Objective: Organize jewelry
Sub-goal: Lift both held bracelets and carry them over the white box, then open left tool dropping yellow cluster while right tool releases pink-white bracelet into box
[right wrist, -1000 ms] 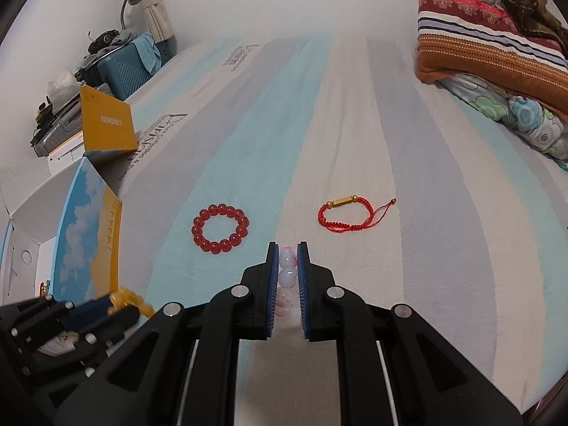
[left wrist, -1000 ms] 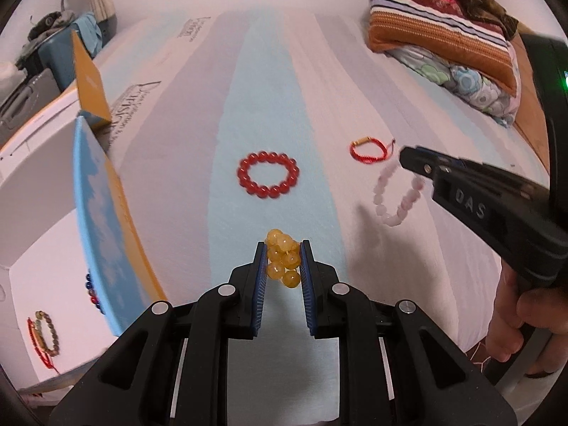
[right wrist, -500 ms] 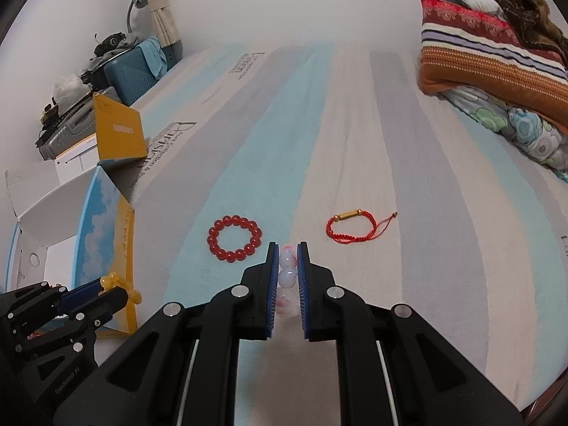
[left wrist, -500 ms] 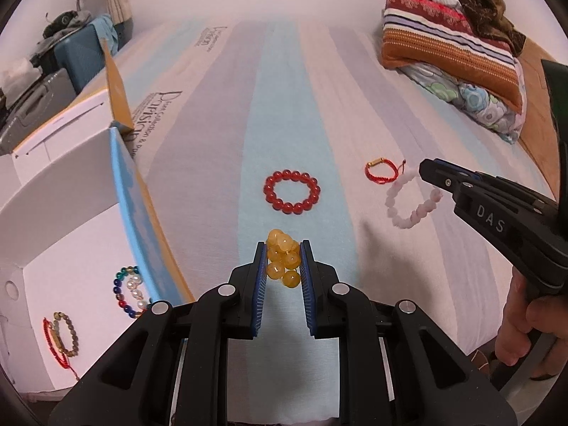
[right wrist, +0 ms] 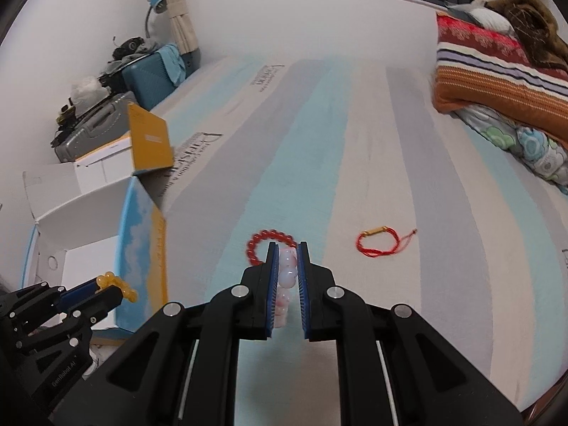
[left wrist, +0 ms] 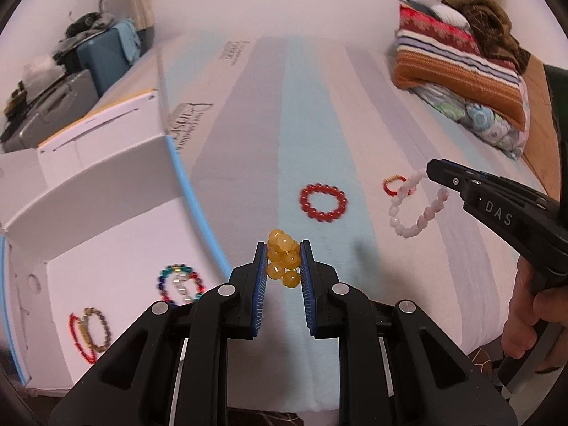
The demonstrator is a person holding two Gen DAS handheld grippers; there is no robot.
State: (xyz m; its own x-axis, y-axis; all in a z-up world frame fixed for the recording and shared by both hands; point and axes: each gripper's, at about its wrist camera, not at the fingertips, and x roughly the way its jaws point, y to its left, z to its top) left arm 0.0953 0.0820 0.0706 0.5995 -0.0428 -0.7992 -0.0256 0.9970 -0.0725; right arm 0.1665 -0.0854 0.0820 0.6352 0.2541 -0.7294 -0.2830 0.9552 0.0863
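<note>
My left gripper (left wrist: 283,248) is shut on a yellow bead bracelet (left wrist: 283,261), held above the bed beside the open white box (left wrist: 117,241). It also shows in the right wrist view (right wrist: 117,284). My right gripper (right wrist: 287,248) is shut on a pale pink bead bracelet (right wrist: 287,277), which hangs from its tip in the left wrist view (left wrist: 415,209). A red bead bracelet (left wrist: 323,201) and a red cord bracelet (right wrist: 378,241) lie on the striped bed sheet. Inside the box lie a multicoloured bracelet (left wrist: 181,284) and a red and brown bracelet (left wrist: 88,332).
The box has a blue and yellow side flap (right wrist: 142,248) standing up between it and the bed. Folded blankets (left wrist: 461,60) are stacked at the far right. A teal suitcase (right wrist: 156,71) and clutter stand at the far left by the wall.
Both grippers have lifted and shifted left towards the box with their bracelets. More of the box's inside, with its bracelets, has come into the left wrist view.
</note>
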